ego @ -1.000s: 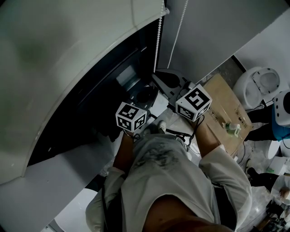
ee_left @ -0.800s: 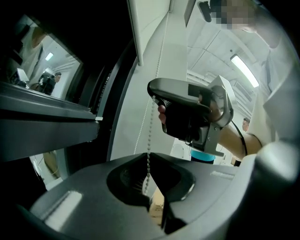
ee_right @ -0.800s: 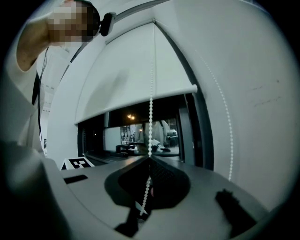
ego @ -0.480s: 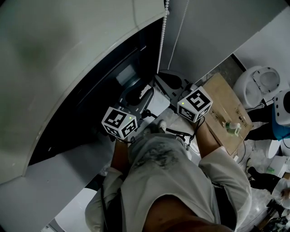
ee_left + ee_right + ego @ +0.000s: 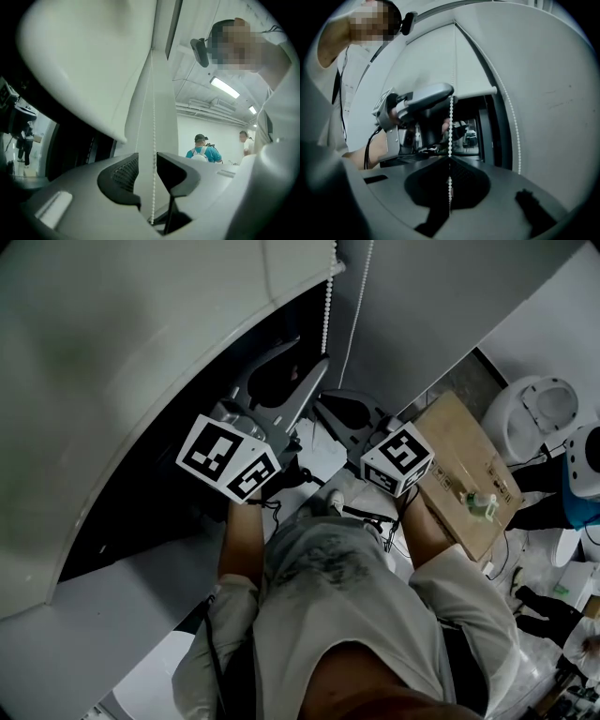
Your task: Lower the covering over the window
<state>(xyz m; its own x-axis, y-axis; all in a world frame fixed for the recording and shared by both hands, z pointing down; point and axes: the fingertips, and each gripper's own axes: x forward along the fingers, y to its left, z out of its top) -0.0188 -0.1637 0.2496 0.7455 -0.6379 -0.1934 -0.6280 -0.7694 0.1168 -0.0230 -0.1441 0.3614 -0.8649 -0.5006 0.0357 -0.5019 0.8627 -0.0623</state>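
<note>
Head view first: where's the roller blind?

I have the roller blind (image 5: 141, 343) filling the frame from nine o'clock round to twelve, with the dark window (image 5: 178, 474) uncovered below its lower edge. Its bead chain (image 5: 326, 310) hangs at twelve o'clock.

And your grippers?

My right gripper (image 5: 450, 159) is pressed together, pinching the chain, which rises from its jaws toward twelve o'clock. My left gripper (image 5: 147, 161) shows at eleven o'clock above it in the right gripper view. Its jaws have just been opening and stand spread, with the chain running between them and neither pad pressing it.
</note>
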